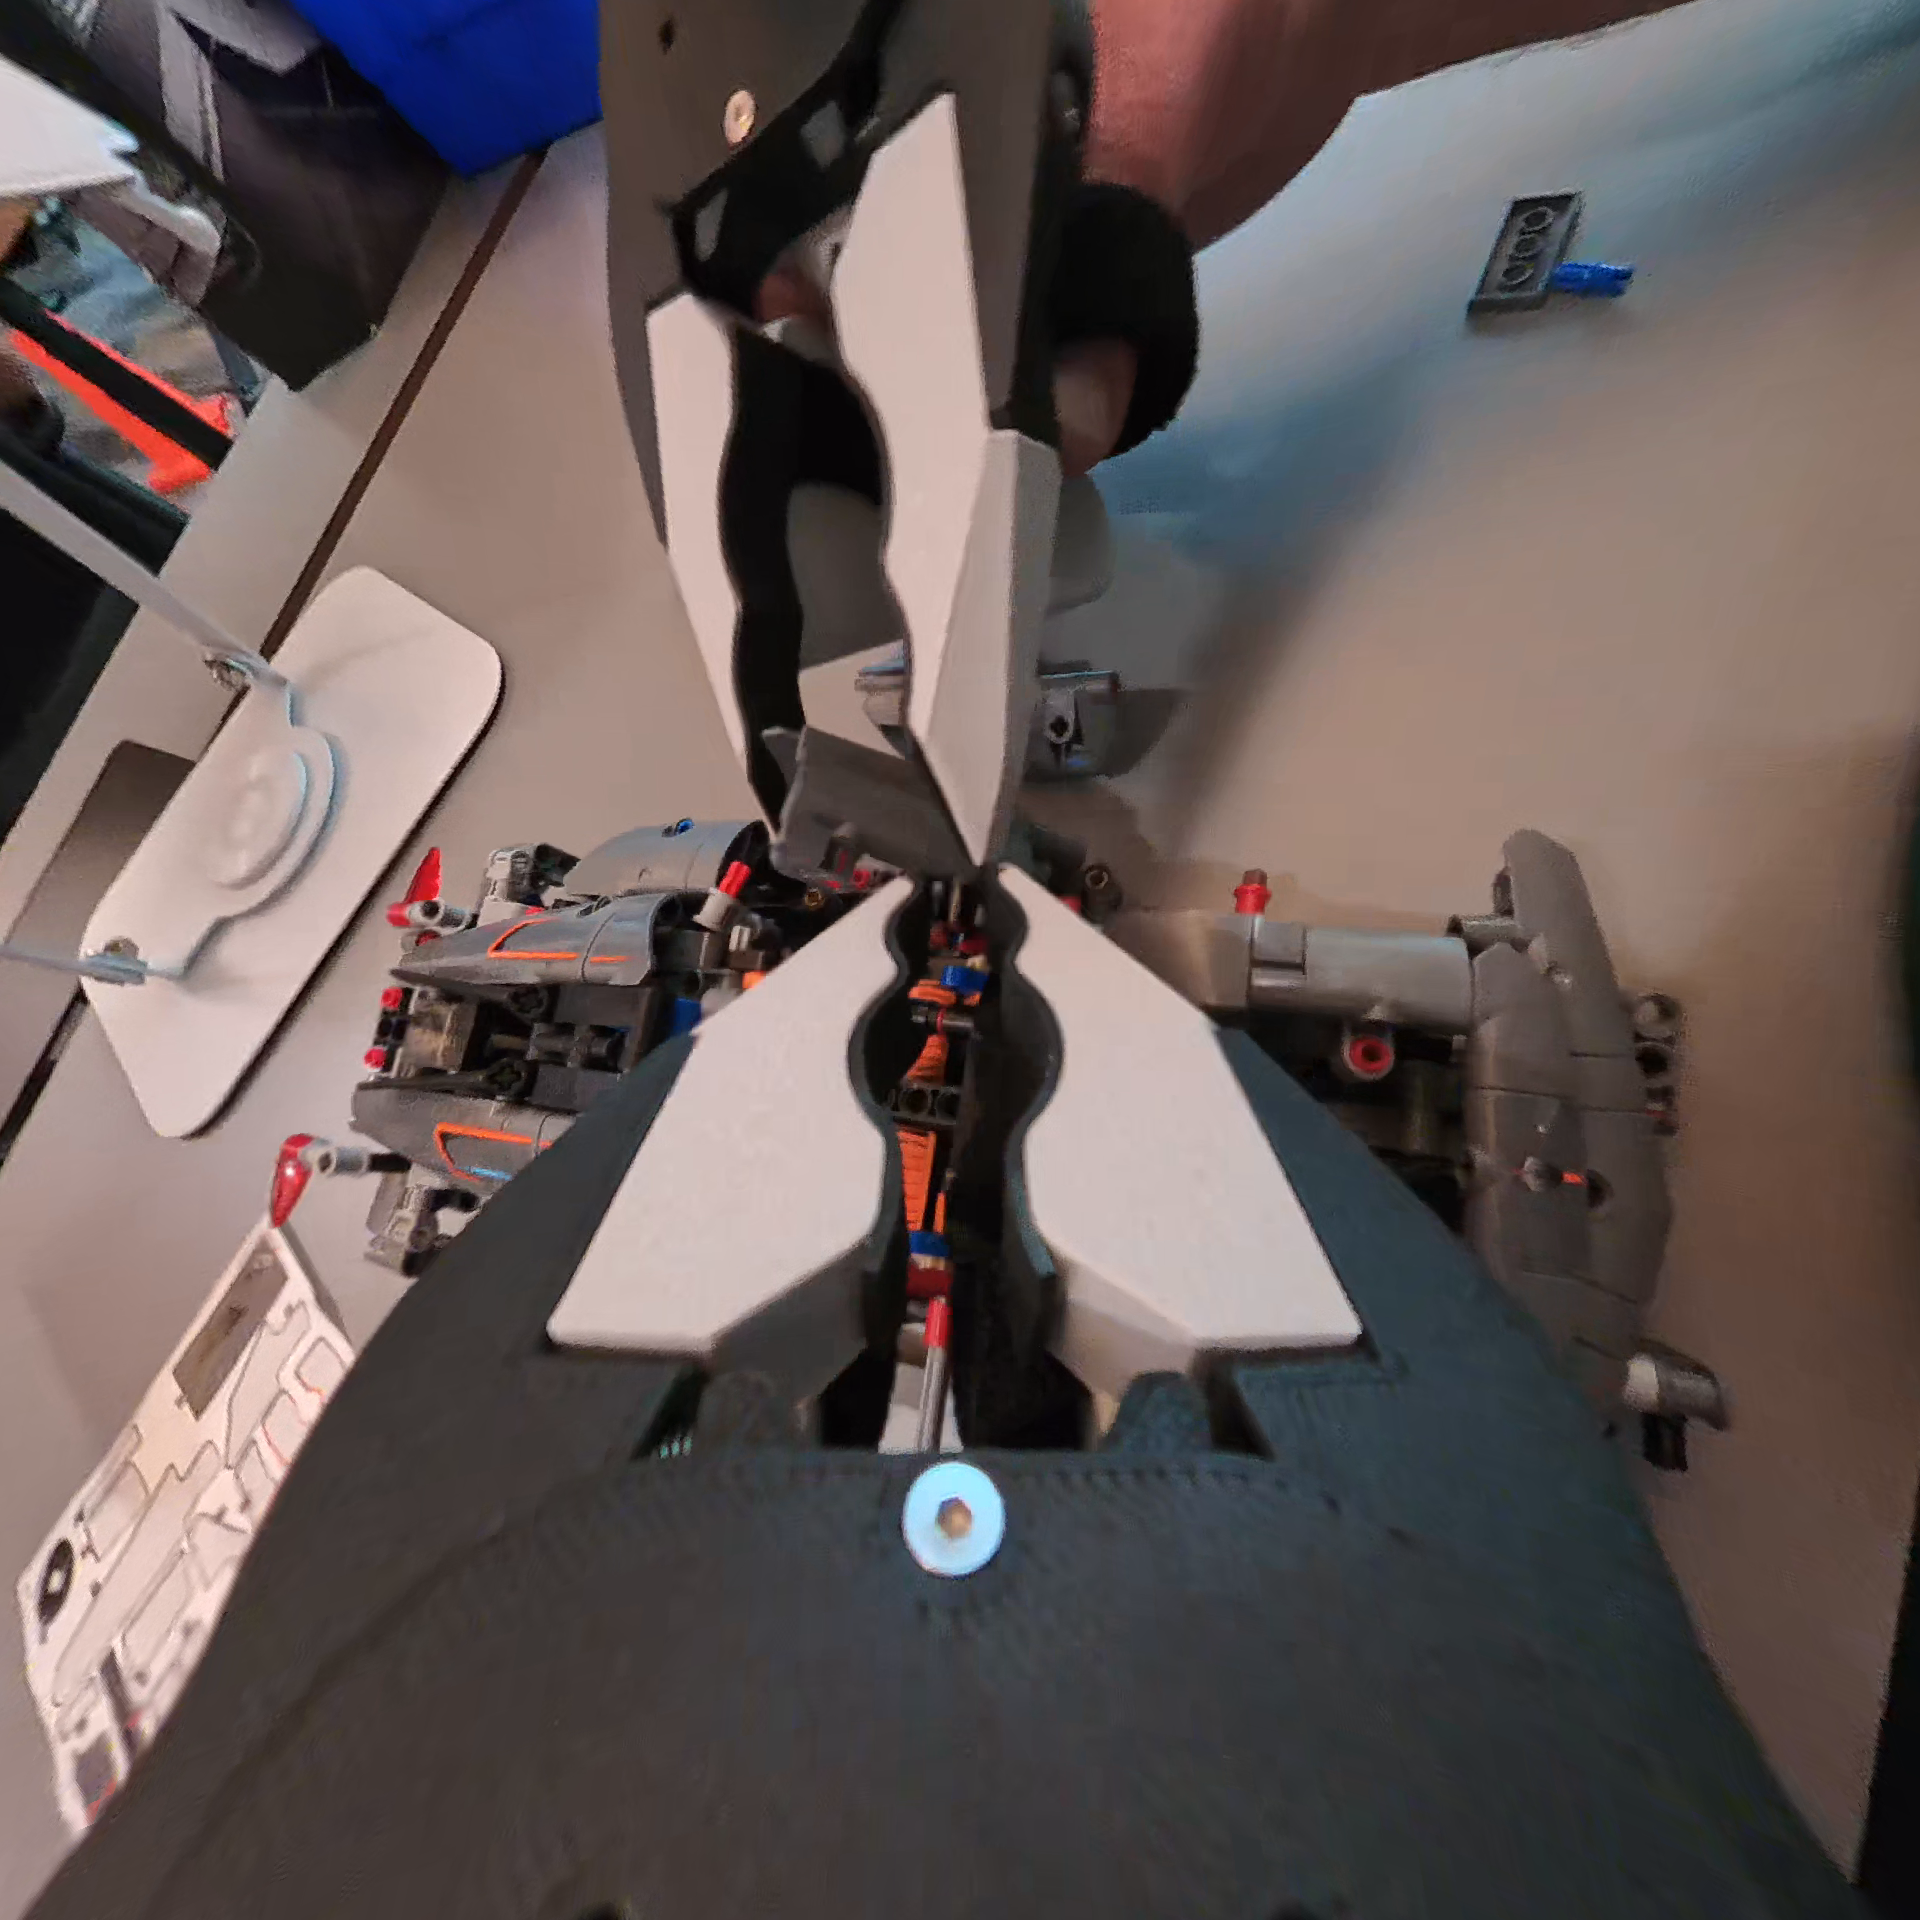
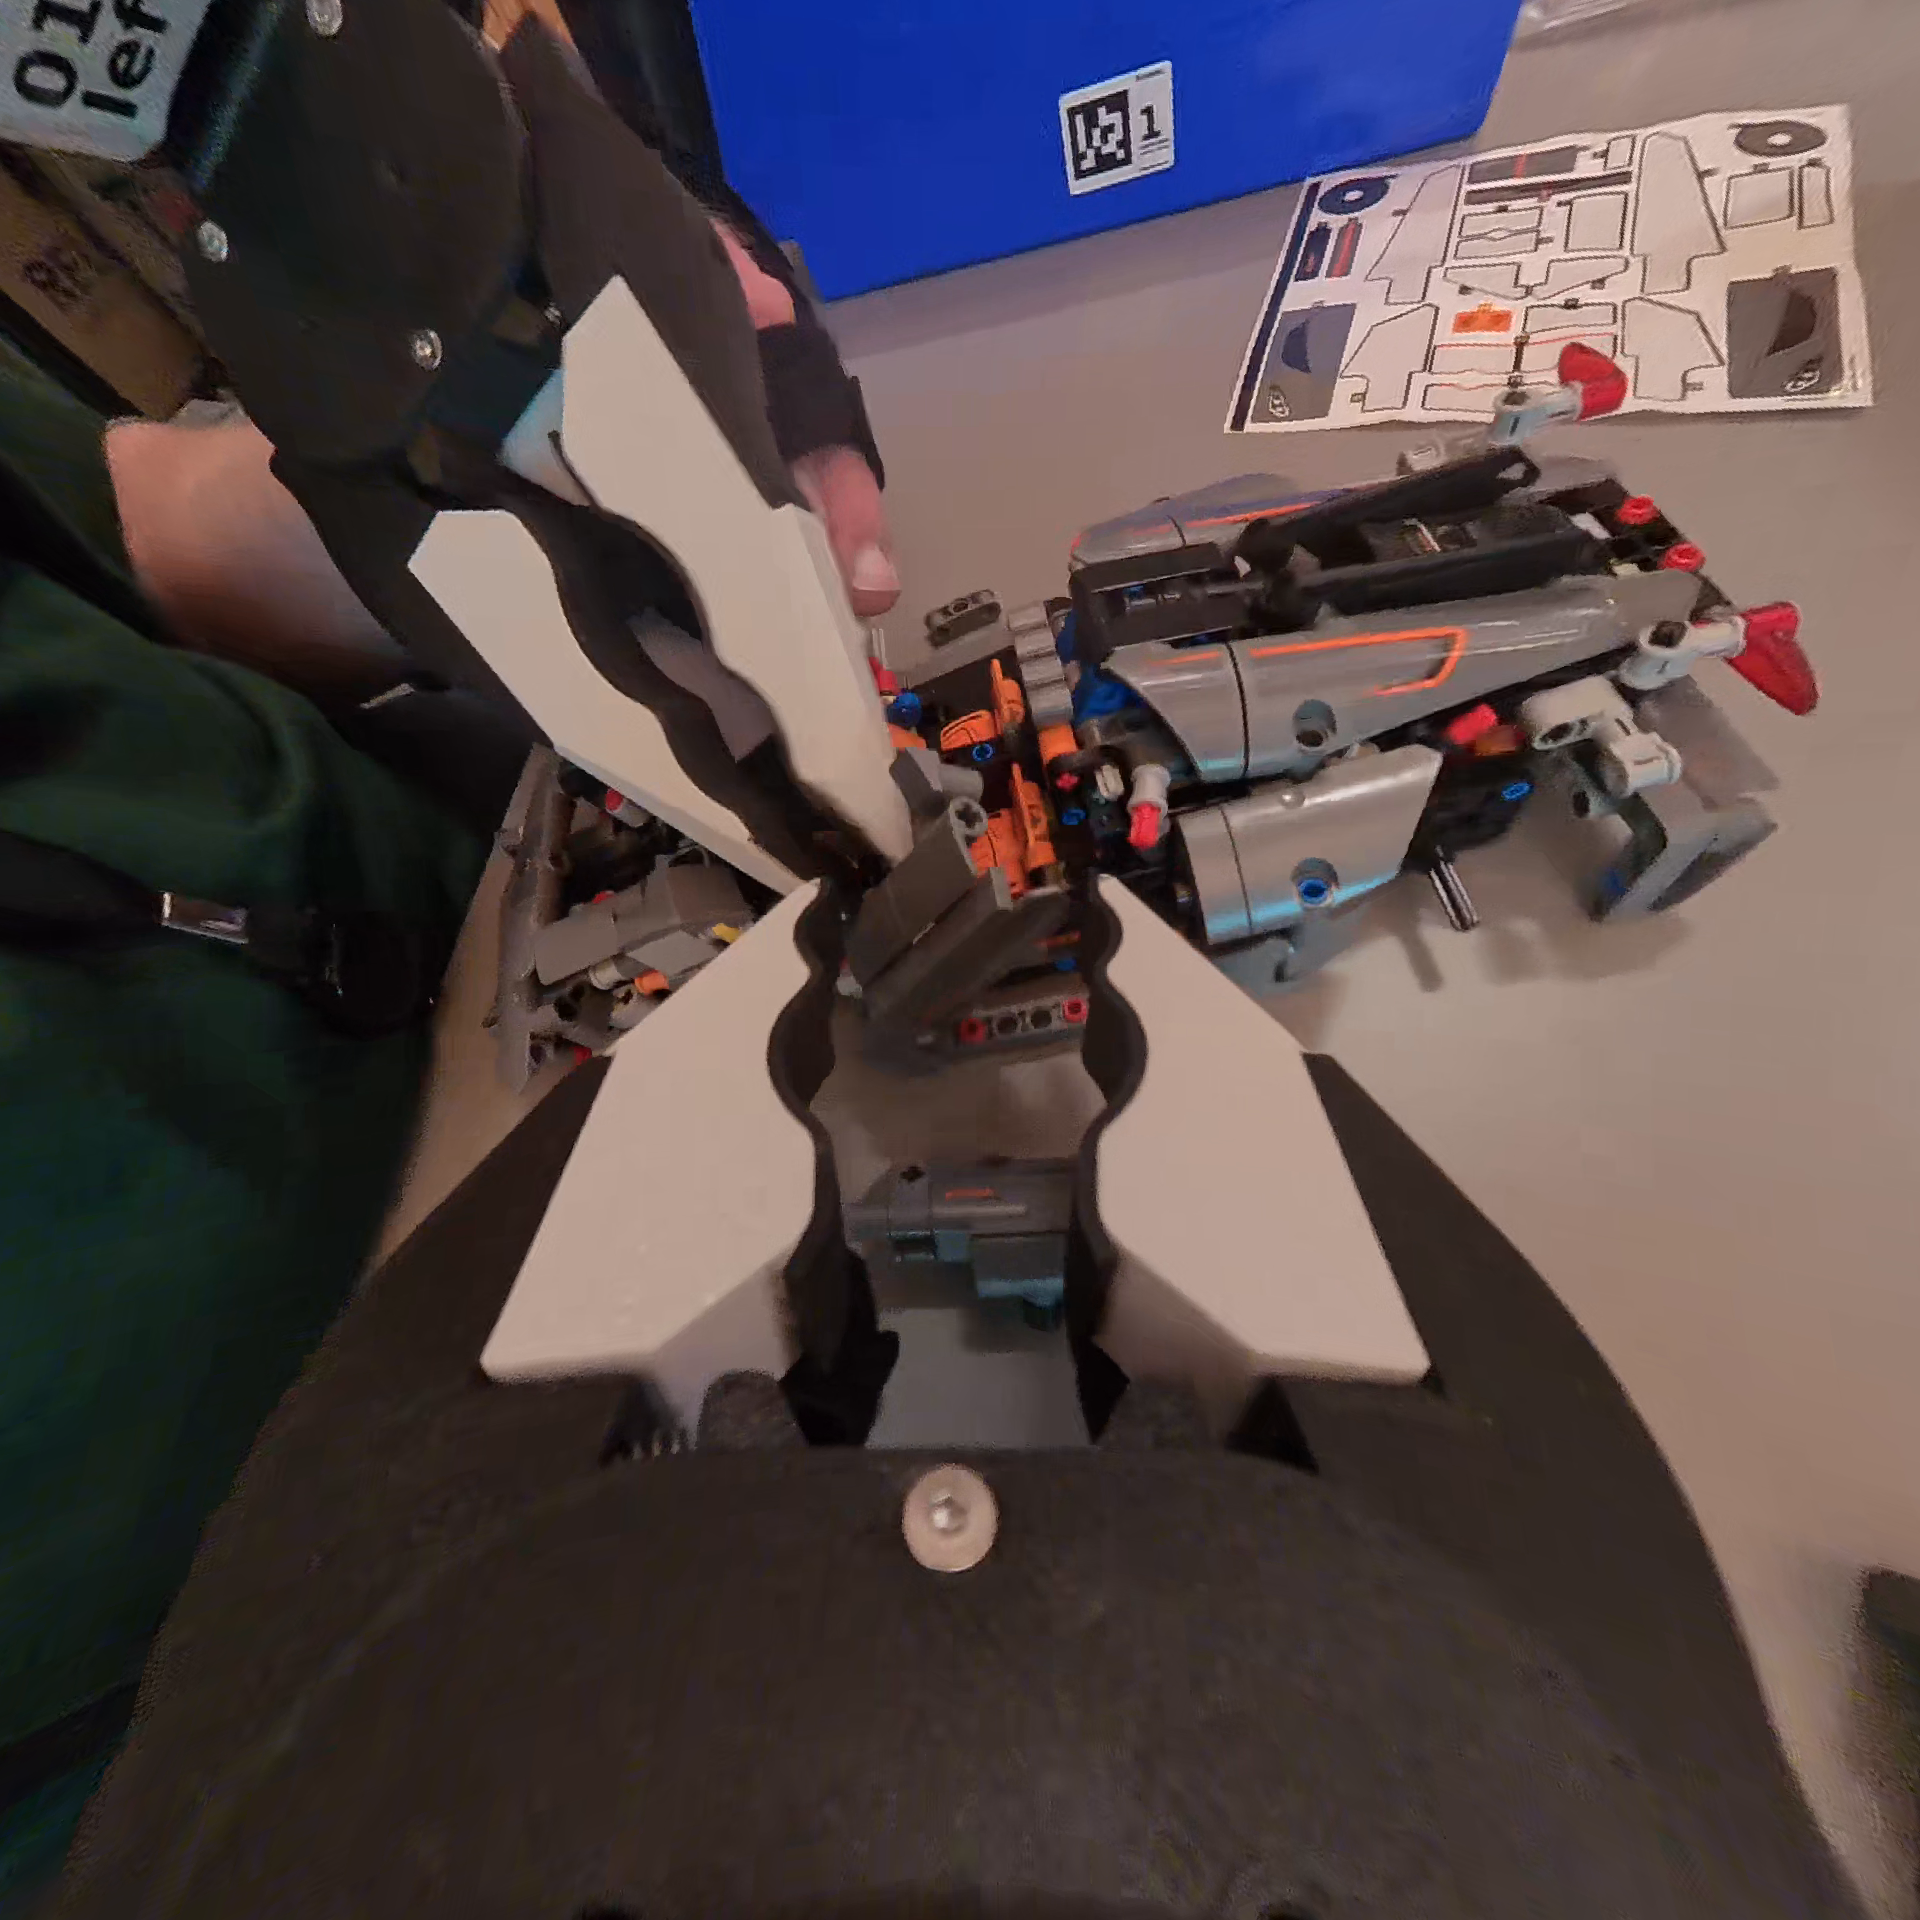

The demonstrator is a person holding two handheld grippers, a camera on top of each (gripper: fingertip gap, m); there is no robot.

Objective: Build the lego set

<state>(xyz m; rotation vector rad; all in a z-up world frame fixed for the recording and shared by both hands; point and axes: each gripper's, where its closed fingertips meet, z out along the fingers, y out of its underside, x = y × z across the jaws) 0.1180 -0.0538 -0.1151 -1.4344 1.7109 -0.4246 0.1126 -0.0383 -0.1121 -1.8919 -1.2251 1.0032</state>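
Grey panel (image 2: 966, 935) clamped in right gripper (image 2: 961, 894), tilted at 12 o'clock over lego car (image 2: 1351, 665) middle. Left gripper (image 1: 954, 883) narrowed beside it; hold on anything unclear. Square pins to holes, brace chassis, press gently.

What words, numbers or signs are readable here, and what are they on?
I do not quote writing; these things bear it:
White tag with a square code, on the blue box.
White label atop the left gripper, partly cut off.
Sticker sheet: any print too small.
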